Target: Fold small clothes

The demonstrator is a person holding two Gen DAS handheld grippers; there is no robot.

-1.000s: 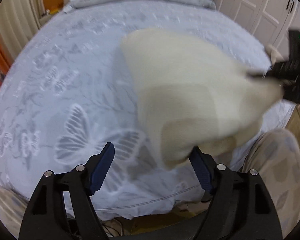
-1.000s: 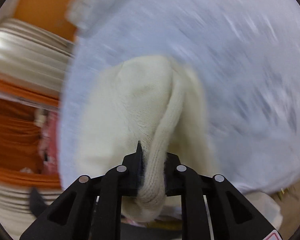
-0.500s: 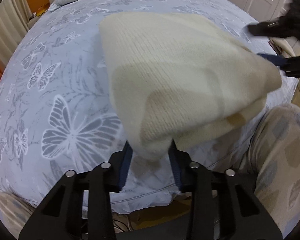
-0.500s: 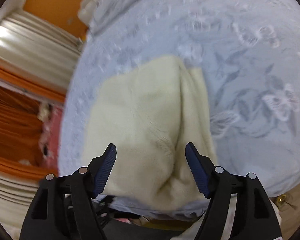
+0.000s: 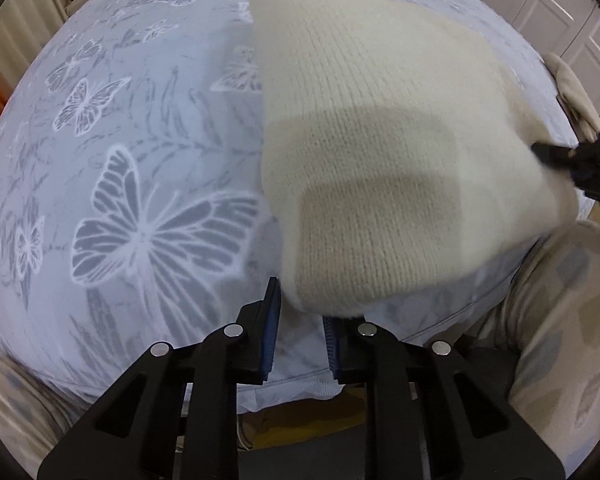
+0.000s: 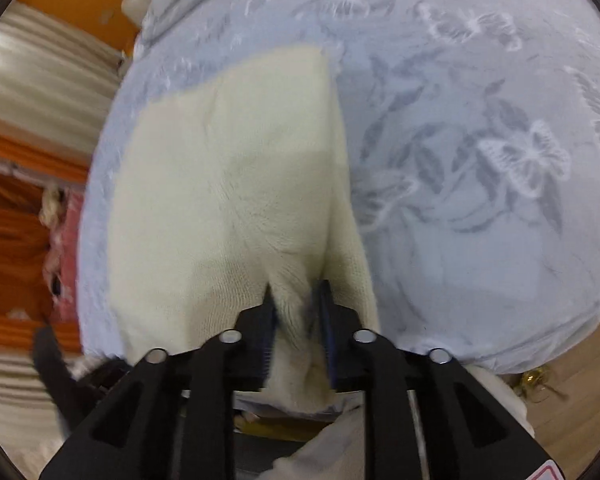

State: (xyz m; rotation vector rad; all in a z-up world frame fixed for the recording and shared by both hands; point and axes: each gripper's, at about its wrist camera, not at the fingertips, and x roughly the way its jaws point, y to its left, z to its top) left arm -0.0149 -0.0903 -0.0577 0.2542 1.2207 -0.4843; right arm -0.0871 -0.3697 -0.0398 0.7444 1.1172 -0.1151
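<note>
The cream-coloured ribbed knit garment (image 5: 384, 152) is thick and soft, its fine vertical knit rows plain to see, with darker rectangular patches where doubled layers show through. It lies spread over the pale blue bedspread printed with white and grey butterflies (image 5: 132, 184), near the edge closest to me, its far corner squared off in my right wrist view (image 6: 236, 184). My left gripper (image 5: 300, 312) has its blue-padded jaws drawn narrow around the garment's near corner, though I cannot tell whether they pinch it. My right gripper (image 6: 296, 312) is clamped on a bunched fold of the knit, which bulges between its jaws. My patterned beige trouser leg (image 5: 556, 320) sits beside the bed.
</note>
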